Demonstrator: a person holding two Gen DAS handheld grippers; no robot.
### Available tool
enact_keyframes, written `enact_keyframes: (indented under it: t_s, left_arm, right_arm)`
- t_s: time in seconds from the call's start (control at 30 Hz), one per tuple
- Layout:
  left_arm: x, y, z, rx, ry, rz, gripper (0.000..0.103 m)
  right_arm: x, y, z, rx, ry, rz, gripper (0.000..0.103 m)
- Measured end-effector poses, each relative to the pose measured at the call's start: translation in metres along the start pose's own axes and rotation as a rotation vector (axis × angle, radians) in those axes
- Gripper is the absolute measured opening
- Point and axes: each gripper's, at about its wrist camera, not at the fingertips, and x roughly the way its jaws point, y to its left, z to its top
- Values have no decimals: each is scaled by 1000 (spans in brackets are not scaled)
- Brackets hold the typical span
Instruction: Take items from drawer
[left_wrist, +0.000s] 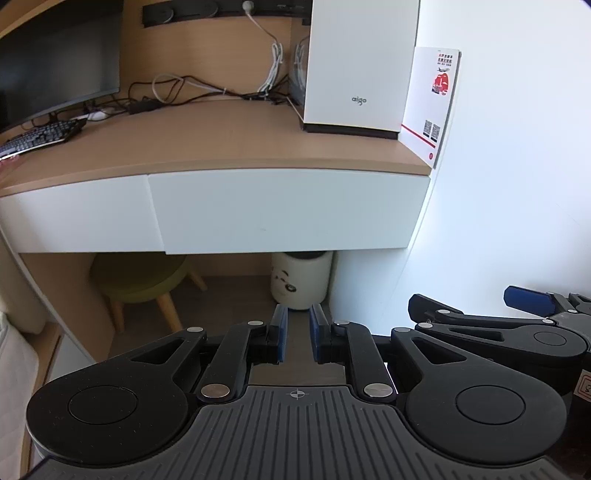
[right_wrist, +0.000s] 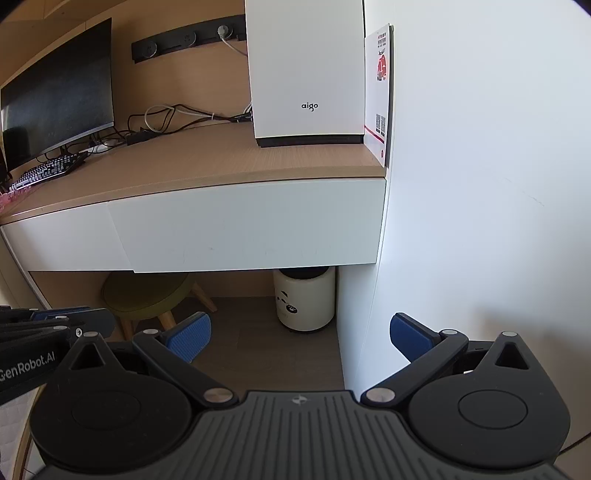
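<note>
A white drawer front (left_wrist: 288, 210) (right_wrist: 251, 225) sits closed under the right end of the wooden desk (left_wrist: 221, 144); what is inside it is hidden. A second white front (left_wrist: 74, 214) lies to its left. My left gripper (left_wrist: 297, 332) hangs low in front of the drawer, its blue pads (left_wrist: 279, 332) drawn almost together with only a narrow gap and nothing between them. My right gripper (right_wrist: 299, 338) is level with it on the right, wide open and empty, blue pads (right_wrist: 190, 339) spread far apart. Neither gripper touches the drawer.
On the desk stand a white aigo tower (left_wrist: 358, 66), a red-and-white booklet (left_wrist: 432, 103) leaning on the wall, a monitor (right_wrist: 59, 92), a keyboard (right_wrist: 48, 170) and tangled cables (left_wrist: 207, 92). Below are a green stool (left_wrist: 144, 280) and a panda bin (left_wrist: 301, 280). A white wall (right_wrist: 480, 184) bounds the right.
</note>
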Motion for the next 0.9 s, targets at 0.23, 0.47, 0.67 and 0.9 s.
enact_keyframes:
  t_s: [0.23,0.47,0.67,0.9]
  left_arm:
    - [-1,3,-1,-9,0,5,15]
    - [-2,4,0,-11,0,8,15]
    - [-2,4,0,-11,-4,9,15]
    - [-3,5,0,-11,-5,10,15]
  right_arm:
    - [-2,3,-2,1,2,-3,103]
    - [0,2,-1,1,4,-3,103]
    - [-2,3,-1,0,4,-3,103]
    - [-1,3,-1,1,4,-5,103]
